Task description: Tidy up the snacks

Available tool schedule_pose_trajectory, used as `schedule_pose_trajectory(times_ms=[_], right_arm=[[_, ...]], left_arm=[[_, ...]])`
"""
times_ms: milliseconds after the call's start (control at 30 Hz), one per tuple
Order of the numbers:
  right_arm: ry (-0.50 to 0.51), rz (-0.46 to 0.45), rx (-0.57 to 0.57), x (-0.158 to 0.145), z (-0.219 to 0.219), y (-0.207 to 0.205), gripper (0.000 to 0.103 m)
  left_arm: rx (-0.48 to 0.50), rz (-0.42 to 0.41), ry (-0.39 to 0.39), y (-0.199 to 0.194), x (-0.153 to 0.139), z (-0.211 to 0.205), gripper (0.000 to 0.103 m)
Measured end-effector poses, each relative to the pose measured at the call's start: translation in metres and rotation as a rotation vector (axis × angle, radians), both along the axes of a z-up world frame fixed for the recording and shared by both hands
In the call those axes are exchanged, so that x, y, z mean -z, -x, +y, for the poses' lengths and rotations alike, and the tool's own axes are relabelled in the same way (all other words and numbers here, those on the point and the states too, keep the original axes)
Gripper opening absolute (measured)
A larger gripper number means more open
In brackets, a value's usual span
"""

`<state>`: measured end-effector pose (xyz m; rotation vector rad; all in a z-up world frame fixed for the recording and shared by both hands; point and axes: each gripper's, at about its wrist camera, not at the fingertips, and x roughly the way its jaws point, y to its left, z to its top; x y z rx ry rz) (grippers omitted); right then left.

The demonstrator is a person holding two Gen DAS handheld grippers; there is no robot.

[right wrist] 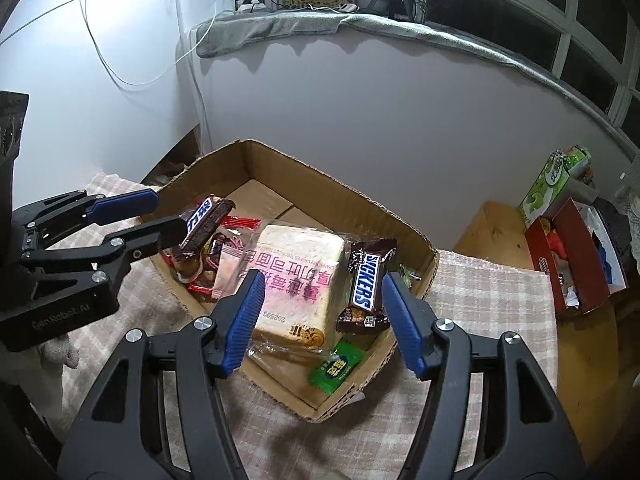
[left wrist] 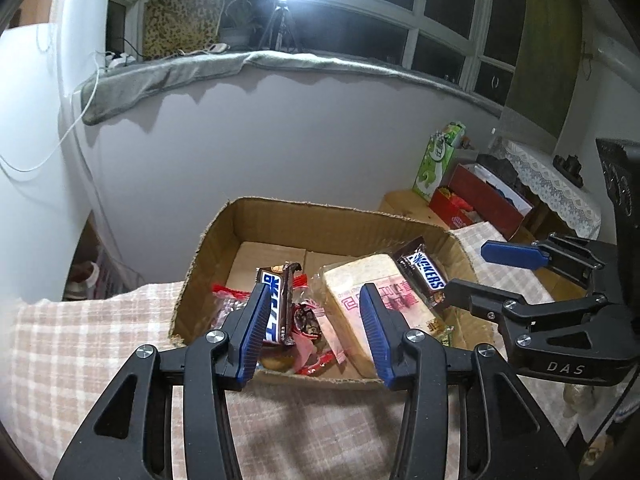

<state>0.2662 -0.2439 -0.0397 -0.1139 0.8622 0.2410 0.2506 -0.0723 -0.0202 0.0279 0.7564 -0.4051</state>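
The left hand-held gripper [left wrist: 312, 332] fills the bottom of its own view, angled down over the near edge of the cardboard box [left wrist: 208, 248], jaws moderately parted with nothing pressed between the pads. A brown bar with blue-and-white lettering [left wrist: 276, 304] leans beside its left finger. The right hand-held gripper [right wrist: 320, 320] points down too, jaws wide and unloaded; the Snickers bar [right wrist: 366, 284] stands just inside its right finger, seemingly untouched.

Only the right view shows a green packet [right wrist: 336, 366] at the box's near corner, low in the frame, and the clear wrapper around the bread loaf [right wrist: 296, 280] at centre. The left view shows the small red-and-white wrapped sweets [left wrist: 308, 320] more plainly, lower centre.

Each gripper appears in the other's view: the right one at mid-right, the left one at mid-left, both at the box's rim.

The box sits on a checked cloth [right wrist: 480, 292] over the surface. At right stand a red box [right wrist: 576, 256] and a green carton [right wrist: 548, 188]. A grey blanket [left wrist: 160, 76] drapes the window ledge above.
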Motion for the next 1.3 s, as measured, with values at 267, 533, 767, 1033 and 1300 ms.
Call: schedule_pose_trajectory(times_ms=[267,533,767,1033,1300], right_arm=[[0.004,-0.049,0.013,-0.014,0.001,0.024,0.069],[-0.022,-0.105,0.042,-0.027,-0.003,0.059,0.086],[-0.036,-0.15,0.083,-0.029,-0.008,0.088,0.095],[-0.025,-0.154,0.136,-0.023,-0.013,0.108,0.101],[-0.016,-0.167,0.149,-0.024,-0.015,0.12,0.101]], left_arm=[[-0.005,-0.043,0.005,0.027,-0.013,0.007,0.045],[-0.056,-0.074,0.046,0.054,-0.02,0.024,0.058],[-0.126,-0.104,0.048,0.082,-0.02,0.037,0.069],[-0.185,-0.125,0.035,0.101,-0.02,0.042,0.076],[-0.192,-0.132,0.026,0.113,-0.019,0.039,0.076]])
